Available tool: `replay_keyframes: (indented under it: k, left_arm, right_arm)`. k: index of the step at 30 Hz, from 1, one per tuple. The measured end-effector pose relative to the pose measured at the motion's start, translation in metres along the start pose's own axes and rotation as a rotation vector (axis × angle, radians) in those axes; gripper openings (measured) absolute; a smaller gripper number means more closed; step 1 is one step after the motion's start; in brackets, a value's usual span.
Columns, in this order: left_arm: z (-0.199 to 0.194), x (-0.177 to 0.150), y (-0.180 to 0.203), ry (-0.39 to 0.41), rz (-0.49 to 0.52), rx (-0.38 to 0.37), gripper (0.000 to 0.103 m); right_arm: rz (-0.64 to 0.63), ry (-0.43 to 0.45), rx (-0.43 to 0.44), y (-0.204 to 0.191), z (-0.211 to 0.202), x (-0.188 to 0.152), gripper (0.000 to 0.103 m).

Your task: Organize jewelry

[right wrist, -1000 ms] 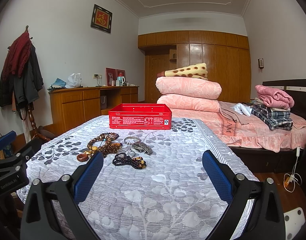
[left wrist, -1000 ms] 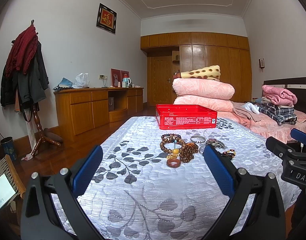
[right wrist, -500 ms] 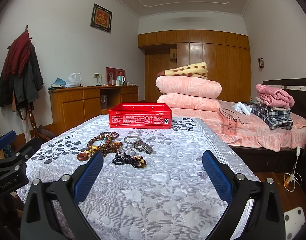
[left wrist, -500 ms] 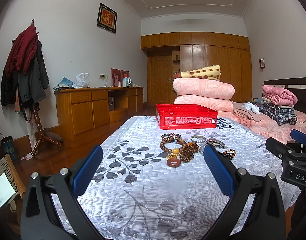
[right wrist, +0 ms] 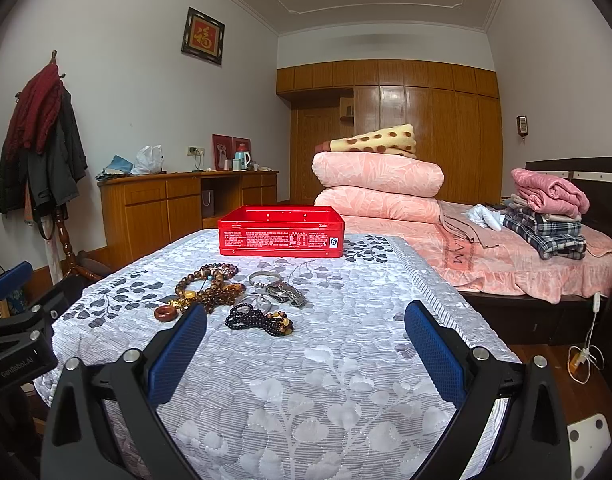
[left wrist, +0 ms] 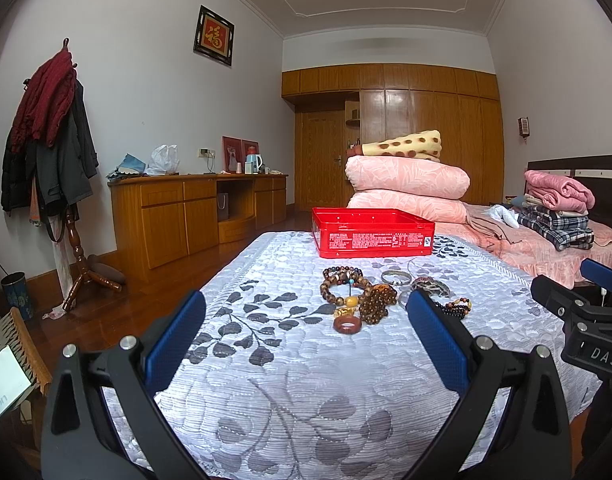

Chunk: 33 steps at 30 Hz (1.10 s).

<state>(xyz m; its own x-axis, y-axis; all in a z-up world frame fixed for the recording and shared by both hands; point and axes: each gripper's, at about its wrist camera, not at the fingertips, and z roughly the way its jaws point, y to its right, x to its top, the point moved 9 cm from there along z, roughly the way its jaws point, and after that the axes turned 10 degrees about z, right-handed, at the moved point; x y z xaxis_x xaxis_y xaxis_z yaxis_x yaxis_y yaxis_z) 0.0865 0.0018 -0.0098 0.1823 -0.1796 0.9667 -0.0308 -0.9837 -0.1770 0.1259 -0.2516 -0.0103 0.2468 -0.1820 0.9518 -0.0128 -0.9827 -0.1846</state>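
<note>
Barely anything shifts as both claws, left and right, hover spread and empty short of the beads heaped before the red tin, where tangled strands could snag together.

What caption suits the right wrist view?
Open right gripper faces loose bracelets and a red tin on a quilted table.

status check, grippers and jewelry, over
Left gripper open, empty. Right gripper open, empty. Jewelry pile loose on quilt, red tin behind it. Path clear.
</note>
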Motion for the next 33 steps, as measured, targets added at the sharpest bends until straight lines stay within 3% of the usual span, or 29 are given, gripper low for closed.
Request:
replay_keyframes:
  k: [15, 21, 26, 33]
  left_arm:
    - [0.002, -0.006, -0.004, -0.004, -0.005, -0.001, 0.098]
    - [0.010, -0.010, -0.004, -0.042, 0.001, -0.011, 0.098]
    - [0.021, -0.014, -0.015, -0.091, -0.042, -0.023, 0.098]
    - [0.056, -0.022, -0.009, -0.244, -0.012, -0.086, 0.098]
  right_arm:
    - [0.000, -0.007, 0.002, -0.003, 0.004, -0.002, 0.097]
    - [0.004, -0.042, 0.025, -0.002, 0.012, -0.004, 0.097]
    - [0.016, -0.112, 0.064, 0.003, 0.026, 0.000, 0.097]
    - [0.048, -0.277, 0.129, 0.012, 0.062, -0.001, 0.097]
